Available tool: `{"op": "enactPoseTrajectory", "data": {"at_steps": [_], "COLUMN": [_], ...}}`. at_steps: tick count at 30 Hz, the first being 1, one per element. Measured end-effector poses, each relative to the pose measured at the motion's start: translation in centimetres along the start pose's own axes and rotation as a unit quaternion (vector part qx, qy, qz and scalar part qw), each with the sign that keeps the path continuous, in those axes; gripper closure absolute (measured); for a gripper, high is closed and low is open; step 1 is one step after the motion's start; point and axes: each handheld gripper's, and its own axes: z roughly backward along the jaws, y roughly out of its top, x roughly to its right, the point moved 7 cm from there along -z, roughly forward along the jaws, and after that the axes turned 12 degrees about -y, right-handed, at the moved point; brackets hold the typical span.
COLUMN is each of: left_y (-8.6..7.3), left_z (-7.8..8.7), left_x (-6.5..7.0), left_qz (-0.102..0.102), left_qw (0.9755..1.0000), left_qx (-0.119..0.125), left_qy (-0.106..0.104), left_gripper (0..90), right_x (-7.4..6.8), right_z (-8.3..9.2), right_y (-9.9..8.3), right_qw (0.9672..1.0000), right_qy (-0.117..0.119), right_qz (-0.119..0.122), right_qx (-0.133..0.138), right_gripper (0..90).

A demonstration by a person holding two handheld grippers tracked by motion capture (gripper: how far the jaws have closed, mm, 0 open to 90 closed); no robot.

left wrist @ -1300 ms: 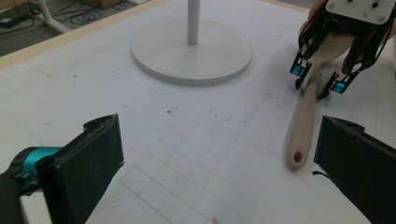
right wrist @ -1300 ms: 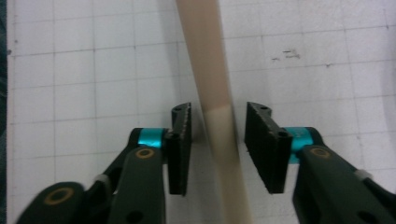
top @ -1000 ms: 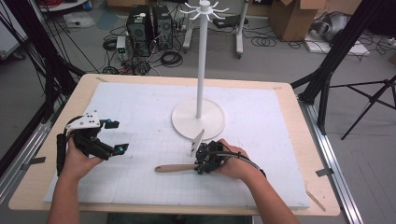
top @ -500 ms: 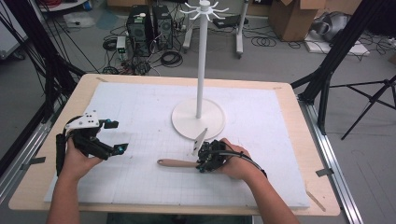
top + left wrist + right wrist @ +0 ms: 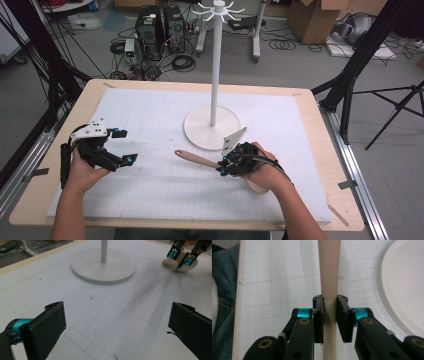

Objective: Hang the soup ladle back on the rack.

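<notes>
Wooden spoon (image 5: pixel 200 160): I have it clamped in the right tongs (image 5: pixel 226 166), which pinch the handle from both sides. In the right gripper view the pale handle (image 5: pixel 329 277) runs straight up between the two black pads (image 5: pixel 318 315), and the pads press flat on it. Long axis in the high view: roughly level across the surface, slightly slanted, with the rounded handle tip pointing toward the left hand's side and a little away from me. The bowl end (image 5: pixel 257 187) sits under my right hand (image 5: pixel 262 172), mostly hidden. In the left gripper view the bowl (image 5: pixel 178 263) shows far off as a pale, smooth oval. The wood is plain, matte, light tan, and the handle narrows slightly toward the grip.

Position: near edge of the surface (image 5: pixel 60 200), just in front of the round base of the white stand (image 5: pixel 212 125). Whether the spoon rests on the mat I cannot tell.

Left tongs (image 5: pixel 122 146): spread wide, nothing between them, held low over the mat well apart from the spoon.

The mat (image 5: pixel 150 110) is white with a fine printed grid, faintly smudged. The stand has a flat disc base, a thin upright pole and small hook arms at the top. The surface's rim is light plywood.
</notes>
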Motion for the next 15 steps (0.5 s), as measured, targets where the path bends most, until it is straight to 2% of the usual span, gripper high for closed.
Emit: {"op": "enactPoseTrajectory", "data": {"at_steps": [7, 8, 15], "left_y": [-0.1, -0.1, -0.1], "left_z": [0.0, -0.1, -0.1], "left_x": [0.0, 0.0, 0.0], "left_qz": [0.001, 0.002, 0.003], "left_qw": [1.0, 1.0, 1.0], "left_qx": [-0.002, -0.004, -0.002], "left_qy": [0.0, -0.001, -0.002], "left_gripper": [1.7, 1.7, 1.7], "right_x": [0.6, 0.9, 1.7], "right_z": [1.6, 2.1, 4.0], "right_y": [-0.2, -0.2, -0.5], "right_qw": [0.9995, 0.9992, 0.9974], "right_qy": [-0.011, -0.022, -0.04], "right_qz": [-0.014, -0.018, -0.032], "right_qx": [0.025, 0.029, 0.051], "right_gripper": [77.4, 77.4, 77.4]}}
